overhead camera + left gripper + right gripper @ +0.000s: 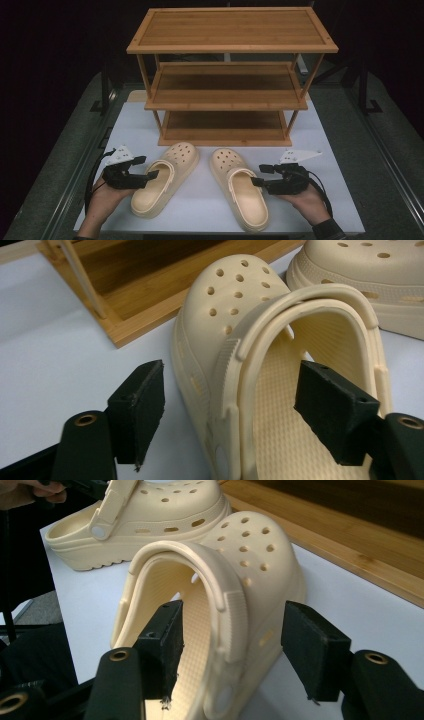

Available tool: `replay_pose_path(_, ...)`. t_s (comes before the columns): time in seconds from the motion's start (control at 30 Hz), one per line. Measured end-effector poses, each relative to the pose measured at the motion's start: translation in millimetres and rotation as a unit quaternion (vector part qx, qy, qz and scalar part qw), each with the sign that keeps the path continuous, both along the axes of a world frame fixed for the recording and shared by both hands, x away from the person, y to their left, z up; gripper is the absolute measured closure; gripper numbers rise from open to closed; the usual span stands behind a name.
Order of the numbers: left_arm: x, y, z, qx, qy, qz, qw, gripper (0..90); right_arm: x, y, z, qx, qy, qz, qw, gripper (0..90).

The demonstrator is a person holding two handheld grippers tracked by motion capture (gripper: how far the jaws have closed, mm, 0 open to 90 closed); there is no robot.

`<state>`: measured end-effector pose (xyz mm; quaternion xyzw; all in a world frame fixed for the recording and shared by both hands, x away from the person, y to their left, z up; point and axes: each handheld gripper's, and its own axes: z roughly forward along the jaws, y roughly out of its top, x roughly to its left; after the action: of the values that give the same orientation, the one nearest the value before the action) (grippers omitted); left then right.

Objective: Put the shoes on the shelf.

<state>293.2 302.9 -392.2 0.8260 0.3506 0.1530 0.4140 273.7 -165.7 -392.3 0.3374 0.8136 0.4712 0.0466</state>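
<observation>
Two cream clogs lie on the white mat, toes toward the rack. The left clog (165, 180) (235, 290) has its outer side wall between the jaws of my left gripper (150, 167) (230, 390). One pad hangs inside the shoe and the other stands clear on the outside, so the gripper is open. My right gripper (256, 175) (234, 625) straddles the side wall and strap of the right clog (240, 192) (250, 545). Its inner pad sits in the shoe opening with a gap to the wall, and its outer pad is close beside the shoe. It is open too.
A three-tier wooden shoe rack (230, 45) stands at the back of the white mat (310, 210), its bottom shelf just beyond the clogs' toes. Each gripper view also shows the other clog (365, 270) (150, 510) farther off. Dark floor surrounds the mat.
</observation>
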Motion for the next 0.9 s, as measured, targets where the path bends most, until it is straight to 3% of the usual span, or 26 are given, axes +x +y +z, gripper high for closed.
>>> replay_pose_path(0.23,13.0,-8.5,-5.6,-0.005,0.009,-0.012,0.9999,36.1,8.6,16.6,-6.9,-0.014,0.004,0.004,0.9999,43.4)
replay_pose_path(0.47,11.4,-8.6,-7.9,-0.002,0.012,-0.017,0.9998,48.5,12.1,22.1,-13.0,-0.027,0.003,0.004,0.9996,48.8)
replay_pose_path(0.63,10.9,-7.8,-7.9,0.009,0.007,-0.011,0.9999,63.4,13.3,21.5,-15.1,-0.035,-0.001,-0.002,0.9994,59.1)
replay_pose_path(0.77,9.4,-8.2,-6.7,0.017,0.0,-0.008,0.9998,67.4,12.4,22.2,-13.9,-0.041,-0.008,-0.001,0.9991,63.1)
replay_pose_path(0.9,6.8,-11.0,-3.7,0.04,-0.012,-0.004,0.9991,72.5,10.3,21.4,-11.4,-0.052,-0.028,-0.006,0.9983,70.5)
